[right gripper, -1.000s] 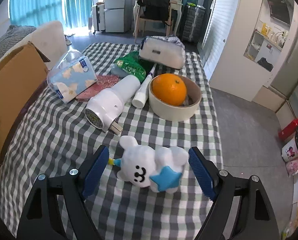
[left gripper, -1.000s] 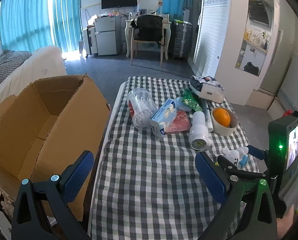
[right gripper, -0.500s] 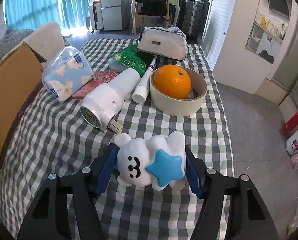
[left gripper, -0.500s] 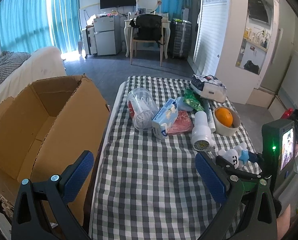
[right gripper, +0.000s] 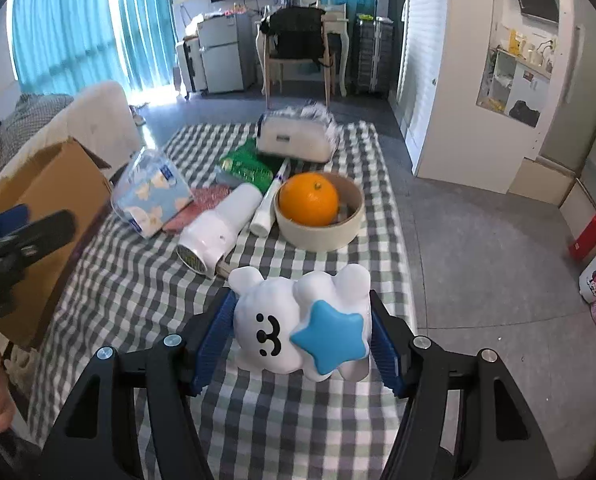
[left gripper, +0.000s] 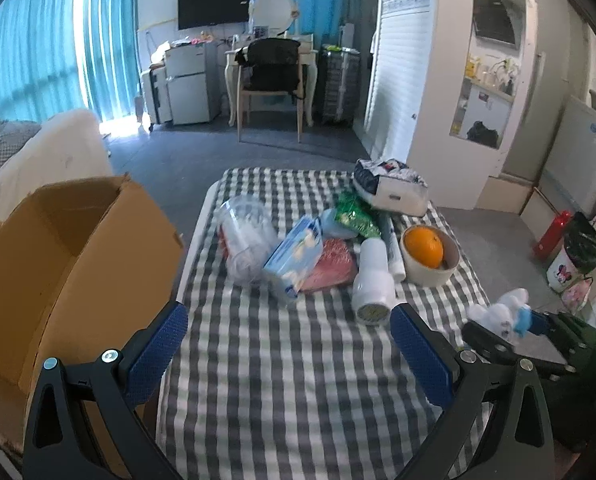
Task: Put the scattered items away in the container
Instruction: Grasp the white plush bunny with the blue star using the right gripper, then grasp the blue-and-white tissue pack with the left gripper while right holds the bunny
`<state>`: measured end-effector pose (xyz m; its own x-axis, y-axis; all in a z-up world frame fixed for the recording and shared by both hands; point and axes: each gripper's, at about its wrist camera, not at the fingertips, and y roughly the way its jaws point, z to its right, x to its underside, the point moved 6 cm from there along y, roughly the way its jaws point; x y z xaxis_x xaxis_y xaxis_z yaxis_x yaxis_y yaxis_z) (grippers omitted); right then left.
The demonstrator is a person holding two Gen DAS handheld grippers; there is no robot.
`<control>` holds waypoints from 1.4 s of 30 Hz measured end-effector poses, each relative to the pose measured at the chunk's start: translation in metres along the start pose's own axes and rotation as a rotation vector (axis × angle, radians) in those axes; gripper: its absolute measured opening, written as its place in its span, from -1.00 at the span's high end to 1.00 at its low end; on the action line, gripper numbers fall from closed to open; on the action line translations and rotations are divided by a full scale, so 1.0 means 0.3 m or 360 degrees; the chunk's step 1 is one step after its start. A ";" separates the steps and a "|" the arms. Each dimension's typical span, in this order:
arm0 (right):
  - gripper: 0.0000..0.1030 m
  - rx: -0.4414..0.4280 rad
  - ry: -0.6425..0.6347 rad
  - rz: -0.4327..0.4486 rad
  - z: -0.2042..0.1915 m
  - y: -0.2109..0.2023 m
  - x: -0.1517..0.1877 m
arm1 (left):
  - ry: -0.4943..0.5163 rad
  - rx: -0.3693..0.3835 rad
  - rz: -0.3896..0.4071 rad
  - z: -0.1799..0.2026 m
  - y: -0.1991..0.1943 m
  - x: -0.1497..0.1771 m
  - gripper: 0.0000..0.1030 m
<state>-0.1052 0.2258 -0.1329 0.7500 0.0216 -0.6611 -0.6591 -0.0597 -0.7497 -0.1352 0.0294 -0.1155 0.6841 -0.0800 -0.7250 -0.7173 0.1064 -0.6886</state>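
White toy (right gripper: 302,326) pinched between right tool (right gripper: 301,336) pads, left tool (left gripper: 287,346) spread, empty

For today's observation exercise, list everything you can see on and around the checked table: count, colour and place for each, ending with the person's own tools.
Cardboard box: one, brown, open, left of the table.
Tablecloth: one, grey and white checks, covering the table.
Plastic cup: one, clear, lying at the table's left.
Tissue pack: one, pale blue, beside the cup.
Pink packet: one, under the tissue pack.
Green packet: one, towards the far end.
Pouch: one, white and dark, far end.
White bottle: one, lying mid-table.
White tube: one, between bottle and bowl.
Bowl: one, cream, right side.
Orange: one, in the bowl.
Toy: one, white with a blue star, held above the table.
Left gripper: black, blue pads, open.
Right gripper: black, blue pads, shut on the toy.
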 end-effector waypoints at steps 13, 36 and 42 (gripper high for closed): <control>-0.24 -0.0037 0.0040 0.0083 0.014 -0.073 -0.041 | 0.0065 0.0143 -0.0034 -0.018 0.228 -0.058 -1.00; -0.24 -0.0029 0.0017 0.0092 -0.014 -0.057 -0.073 | 0.0071 0.0053 -0.0118 -0.049 0.324 -0.009 0.18; -0.24 -0.0036 0.0013 0.0092 -0.021 -0.056 -0.074 | -0.0002 0.0103 -0.0120 -0.053 0.304 0.005 0.56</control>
<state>-0.1104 0.2199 -0.1053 0.7111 0.0093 -0.7030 -0.7000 -0.0830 -0.7093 -0.2017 0.0232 -0.1795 0.7361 -0.0890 -0.6710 -0.6537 0.1641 -0.7388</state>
